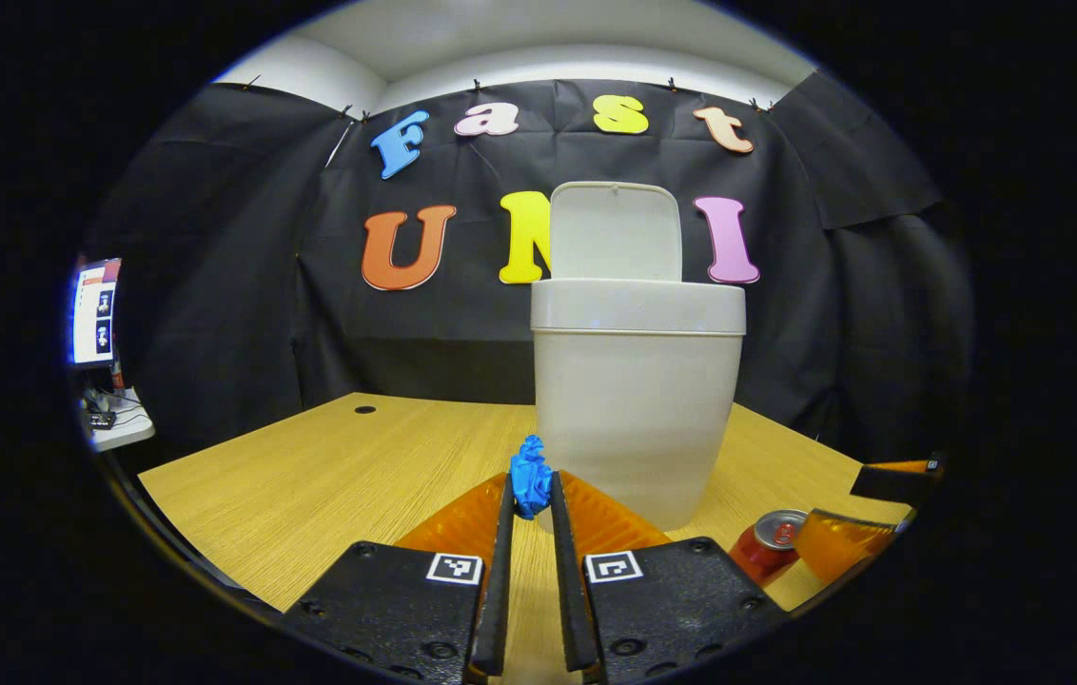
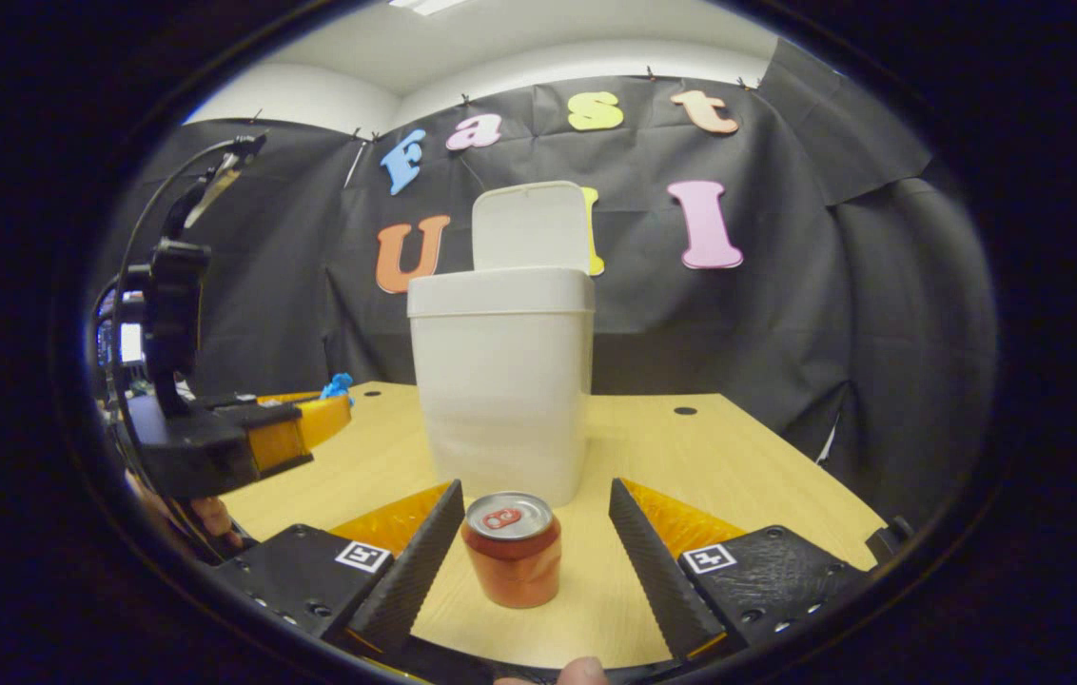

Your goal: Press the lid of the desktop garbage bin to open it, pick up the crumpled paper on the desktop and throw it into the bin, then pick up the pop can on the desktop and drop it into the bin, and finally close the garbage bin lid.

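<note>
**Paper in the left claw, bin open, can waiting**

Low centre of the left gripper view, the left claw (image 1: 531, 495) is clamped on the crumpled paper (image 1: 531, 487), both fingers pressing its sides and the blue wad held at their tips. Just behind it, filling the middle of that frame, stands the garbage bin (image 1: 638, 409), its lid (image 1: 615, 231) tipped up and open. So the step in hand is the second one: carrying the paper to the bin.

In the right gripper view the right claw (image 2: 538, 552) stands wide apart at bottom centre, the pop can (image 2: 512, 561) upright between its fingers but touched by neither. The bin sits just beyond the can on the counter (image 2: 738, 476).

The next move, as I judge it, calls for lifting the paper above the bin's rim, bringing it over the opening and only then parting the fingers. The rim sits high above the wad, so the rise has to come before any forward travel.
</note>
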A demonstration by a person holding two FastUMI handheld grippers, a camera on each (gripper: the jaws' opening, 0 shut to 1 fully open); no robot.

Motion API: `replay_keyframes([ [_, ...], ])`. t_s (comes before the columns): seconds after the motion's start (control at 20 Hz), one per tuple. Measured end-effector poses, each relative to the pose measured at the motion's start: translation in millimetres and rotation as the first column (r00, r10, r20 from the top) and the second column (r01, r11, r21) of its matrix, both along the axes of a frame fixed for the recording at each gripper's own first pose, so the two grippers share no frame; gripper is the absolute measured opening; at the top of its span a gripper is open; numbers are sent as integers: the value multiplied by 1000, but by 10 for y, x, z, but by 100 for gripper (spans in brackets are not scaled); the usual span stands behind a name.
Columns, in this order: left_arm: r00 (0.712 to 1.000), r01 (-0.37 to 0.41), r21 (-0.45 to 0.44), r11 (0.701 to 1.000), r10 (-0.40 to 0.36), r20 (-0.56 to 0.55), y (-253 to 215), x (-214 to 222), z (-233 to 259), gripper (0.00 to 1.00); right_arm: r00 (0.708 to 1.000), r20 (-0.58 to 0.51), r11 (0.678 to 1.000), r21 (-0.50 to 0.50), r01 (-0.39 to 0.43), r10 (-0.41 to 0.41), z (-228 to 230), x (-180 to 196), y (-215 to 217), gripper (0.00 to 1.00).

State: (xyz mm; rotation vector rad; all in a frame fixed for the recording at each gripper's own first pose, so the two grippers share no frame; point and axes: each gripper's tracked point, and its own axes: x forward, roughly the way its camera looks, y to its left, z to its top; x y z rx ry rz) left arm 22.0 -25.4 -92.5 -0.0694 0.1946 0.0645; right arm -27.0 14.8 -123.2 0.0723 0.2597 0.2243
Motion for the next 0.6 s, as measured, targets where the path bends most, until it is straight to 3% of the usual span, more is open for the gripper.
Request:
replay_keyframes([
  [0.6,998,41,32,999,-42,46,-25,-66,165,25,991,-136,999,-38,1,-6,-721,44,176,95],
])
